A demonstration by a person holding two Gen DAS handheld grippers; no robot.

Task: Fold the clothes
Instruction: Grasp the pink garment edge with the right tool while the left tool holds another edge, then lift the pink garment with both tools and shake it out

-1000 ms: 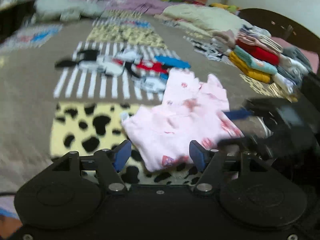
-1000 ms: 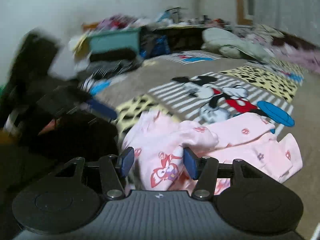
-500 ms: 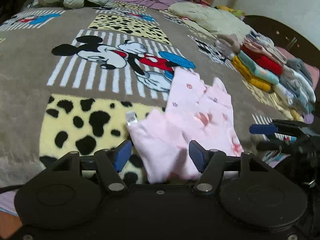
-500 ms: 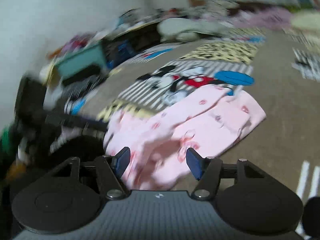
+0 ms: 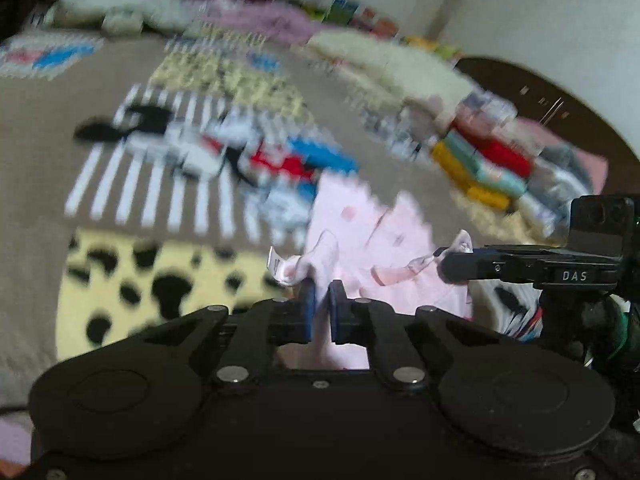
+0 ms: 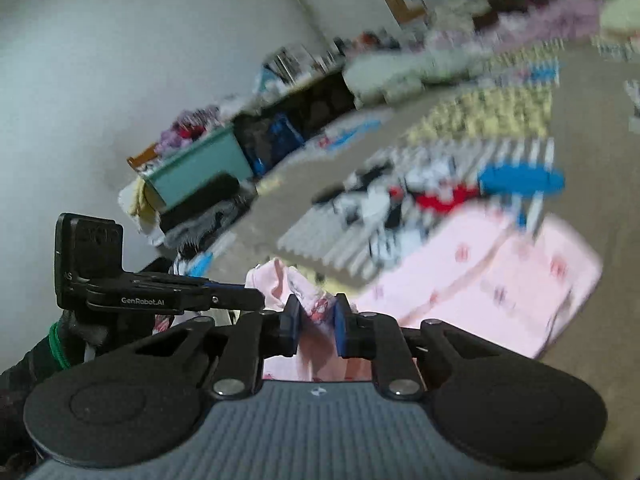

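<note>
A brown blanket (image 5: 36, 152) with a cartoon mouse panel and a yellow patch of black spots fills most of both views, much of it smeared by motion blur. A pink garment (image 5: 360, 232) with small red prints lies across the blanket at centre right of the left wrist view; in the right wrist view the same garment (image 6: 500, 276) spreads over the lower right of the frame. A stack of folded clothes (image 5: 492, 168) in yellow, teal, red and grey sits at the right of the left wrist view, well apart from the garment. A teal box (image 6: 196, 168) stands against the wall at the left of the right wrist view.

The left gripper (image 5: 320, 304), at bottom centre, has its blue pads closed almost together on a bunched edge of the garment, a white label sticking up beside them. The right gripper (image 6: 314, 320), likewise nearly closed, pinches another bunched edge of the pink cloth at bottom centre of its own view.
</note>
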